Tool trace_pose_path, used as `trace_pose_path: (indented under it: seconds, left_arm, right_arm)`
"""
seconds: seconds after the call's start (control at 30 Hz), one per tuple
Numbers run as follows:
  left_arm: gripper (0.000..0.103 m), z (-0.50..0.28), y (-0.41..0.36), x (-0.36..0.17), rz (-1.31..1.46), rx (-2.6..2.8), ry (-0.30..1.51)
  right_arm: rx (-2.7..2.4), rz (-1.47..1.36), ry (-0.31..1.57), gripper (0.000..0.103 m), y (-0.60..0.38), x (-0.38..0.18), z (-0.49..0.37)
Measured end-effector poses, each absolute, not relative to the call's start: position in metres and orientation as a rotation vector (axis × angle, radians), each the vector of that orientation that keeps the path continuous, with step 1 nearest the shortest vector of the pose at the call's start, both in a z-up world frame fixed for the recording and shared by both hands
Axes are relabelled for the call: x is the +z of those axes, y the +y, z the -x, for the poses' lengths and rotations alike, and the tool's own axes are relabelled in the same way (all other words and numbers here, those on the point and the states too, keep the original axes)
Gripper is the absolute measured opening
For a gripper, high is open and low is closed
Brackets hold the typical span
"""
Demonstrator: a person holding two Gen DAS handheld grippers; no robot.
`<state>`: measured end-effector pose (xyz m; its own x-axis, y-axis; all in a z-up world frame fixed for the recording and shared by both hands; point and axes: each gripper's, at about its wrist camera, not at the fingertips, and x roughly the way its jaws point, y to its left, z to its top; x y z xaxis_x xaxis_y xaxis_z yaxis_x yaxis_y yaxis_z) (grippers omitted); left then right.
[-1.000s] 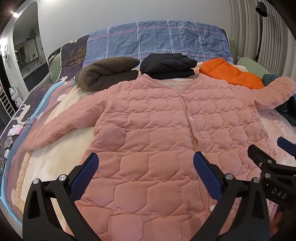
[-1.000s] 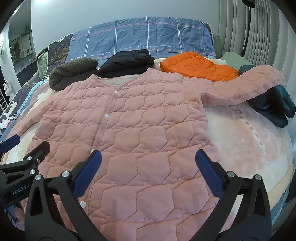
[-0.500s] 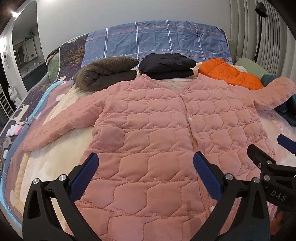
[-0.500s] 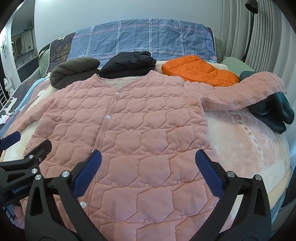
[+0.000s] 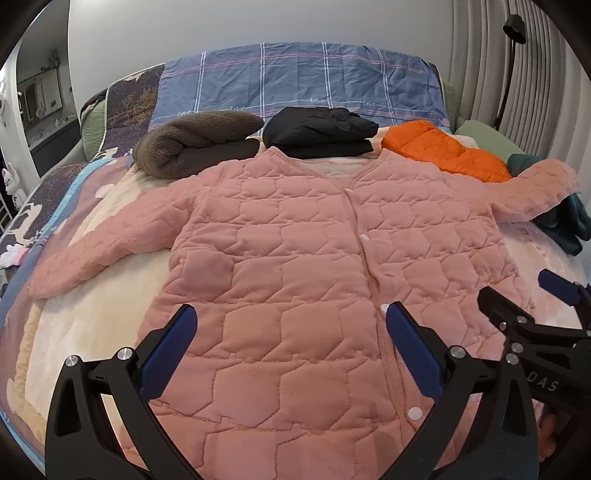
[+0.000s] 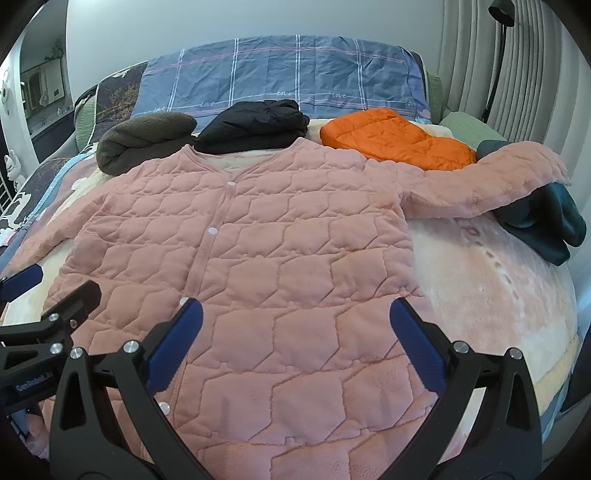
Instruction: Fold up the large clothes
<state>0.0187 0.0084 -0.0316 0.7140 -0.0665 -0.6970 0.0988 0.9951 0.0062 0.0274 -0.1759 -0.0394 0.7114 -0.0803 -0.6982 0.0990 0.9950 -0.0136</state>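
The setting was a bedroom in a home. A bed [image 6: 517, 295] filled both views, covered with a plush blanket [image 5: 92, 314]. A blue plaid pillow [image 6: 280, 74] leaned at its head against a plain wall [image 6: 258, 18]. Folded clothes lay beside it: a brown fleece [image 5: 195, 144], a black garment [image 5: 317, 129] and an orange jacket [image 6: 395, 144]. Pleated curtains [image 5: 535, 74] hung on the right. A mirror [image 5: 40, 92] stood on the left.
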Motion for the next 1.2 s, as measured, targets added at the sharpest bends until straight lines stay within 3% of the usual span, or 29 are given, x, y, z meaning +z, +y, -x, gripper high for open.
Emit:
trace_pose_path:
  seconds: [0.83, 1.2]
  left_arm:
    - [0.097, -0.021, 0.040, -0.032, 0.033, -0.106, 0.734]
    - [0.071, -0.043, 0.113, -0.047, 0.087, -0.038, 0.746]
  right_arm:
    - [-0.112, 0.028, 0.772, 0.101, -0.165, -0.033, -0.041]
    - [-0.118, 0.047, 0.791, 0.101, -0.159, -0.033, -0.060]
